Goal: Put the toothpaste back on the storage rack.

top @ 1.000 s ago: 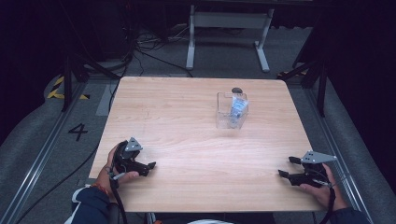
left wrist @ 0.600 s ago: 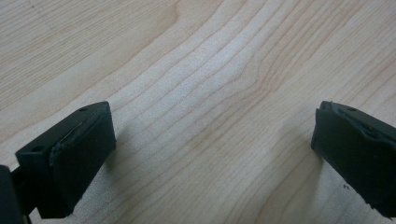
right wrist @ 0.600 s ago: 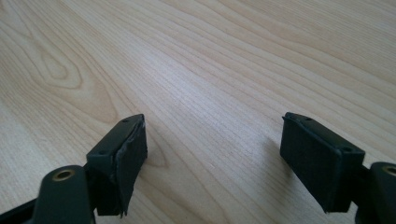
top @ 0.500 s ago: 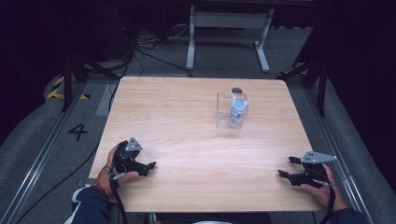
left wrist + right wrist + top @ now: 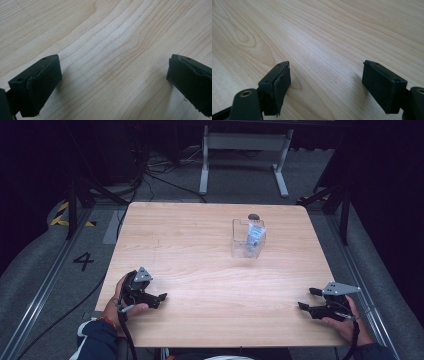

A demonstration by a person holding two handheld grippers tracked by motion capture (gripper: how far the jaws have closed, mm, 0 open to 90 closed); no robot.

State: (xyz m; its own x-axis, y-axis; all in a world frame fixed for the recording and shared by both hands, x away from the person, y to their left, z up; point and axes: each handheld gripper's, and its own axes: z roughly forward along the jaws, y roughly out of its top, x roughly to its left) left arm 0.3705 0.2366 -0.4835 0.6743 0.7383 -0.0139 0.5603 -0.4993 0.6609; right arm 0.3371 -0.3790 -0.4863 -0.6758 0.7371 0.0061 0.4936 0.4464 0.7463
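Observation:
My left gripper (image 5: 160,300) rests on the wooden table (image 5: 200,250) near its front left corner, held by a hand. In the left gripper view the left gripper (image 5: 113,77) has its jaws wide apart over bare wood, so it is open. My right gripper (image 5: 307,299) lies near the front right corner, pointing left. Seen in the right gripper view, the right gripper (image 5: 327,80) is open too, nothing between its pads. A clear plastic box (image 5: 247,240) stands far from both, right of the table's middle, with a blue-and-white item (image 5: 254,235) leaning inside it.
A small dark round object (image 5: 253,216) lies just behind the clear box. Beyond the table's far edge are cables (image 5: 155,170) on the floor and a grey metal stand (image 5: 245,150). Dark stand legs (image 5: 75,210) flank the table's far corners.

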